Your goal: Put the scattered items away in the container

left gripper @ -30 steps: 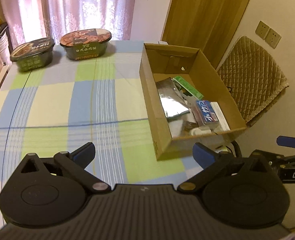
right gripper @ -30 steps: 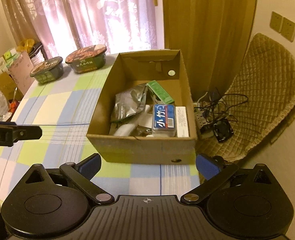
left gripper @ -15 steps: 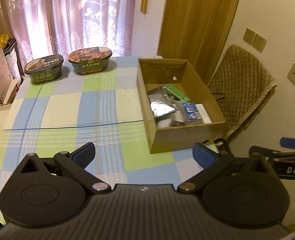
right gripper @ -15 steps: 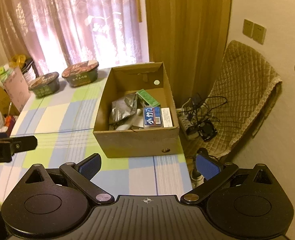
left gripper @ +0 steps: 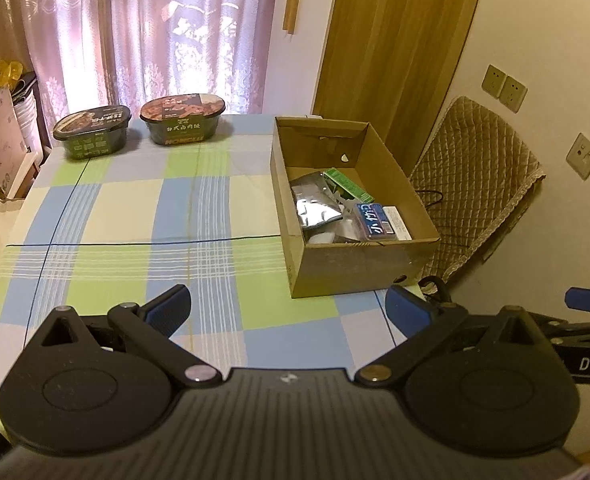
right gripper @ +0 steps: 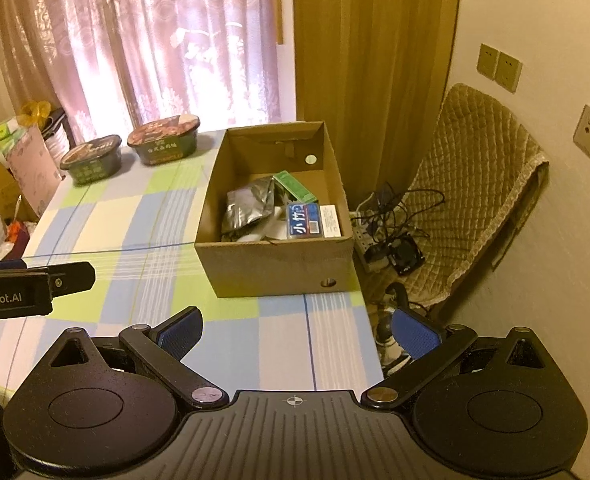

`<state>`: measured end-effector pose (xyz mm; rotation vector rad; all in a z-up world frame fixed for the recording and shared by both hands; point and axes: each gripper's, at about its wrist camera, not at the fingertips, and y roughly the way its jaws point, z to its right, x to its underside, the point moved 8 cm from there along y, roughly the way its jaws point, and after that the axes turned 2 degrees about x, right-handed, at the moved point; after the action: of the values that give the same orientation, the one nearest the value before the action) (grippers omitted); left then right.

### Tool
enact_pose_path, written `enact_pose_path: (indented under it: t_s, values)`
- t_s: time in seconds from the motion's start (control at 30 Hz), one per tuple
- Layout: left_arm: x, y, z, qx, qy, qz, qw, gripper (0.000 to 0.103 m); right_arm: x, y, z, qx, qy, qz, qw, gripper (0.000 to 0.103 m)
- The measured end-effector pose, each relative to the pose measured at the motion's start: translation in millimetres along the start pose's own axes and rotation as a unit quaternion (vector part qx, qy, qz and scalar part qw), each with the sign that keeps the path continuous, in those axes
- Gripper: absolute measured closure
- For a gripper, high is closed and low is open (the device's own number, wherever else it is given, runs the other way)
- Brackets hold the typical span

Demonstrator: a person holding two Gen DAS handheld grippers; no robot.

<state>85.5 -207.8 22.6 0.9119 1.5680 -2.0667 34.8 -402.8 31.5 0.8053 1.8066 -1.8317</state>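
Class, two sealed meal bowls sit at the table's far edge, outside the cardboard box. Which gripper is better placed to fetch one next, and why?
Probably the left gripper. It is open, empty and faces the bare cloth leading to the bowls; the right gripper is lined up with the cardboard box.

A table is covered with a checked cloth of blue, green and cream squares. Two dark food bowls with lids are set side by side at its far edge. An open cardboard box is placed along its right side.
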Motion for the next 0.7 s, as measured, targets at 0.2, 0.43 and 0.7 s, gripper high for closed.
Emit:
enact_pose_path:
  t_s: [0.2, 0.43, 0.7]
  values:
    - [2.2, -0.4, -1.1, -0.001, 0.001, 0.003, 1.0000, 0.001, 3.6, 0.5, -1.4, -0.005, 0.005, -0.004, 1.000, 0.000]
    - [5.2, 0.7, 0.5, 0.000, 0.005, 0.004, 1.0000, 0.001, 5.4, 0.3, -3.3, -0.008, 0.007, -0.006, 1.000, 0.000]
    - [5.9, 2.4, 4.0, -0.001, 0.010, -0.001, 0.9999, 0.001, 8.3, 2.8, -4.1, -0.009, 0.009, -0.008, 1.000, 0.000]
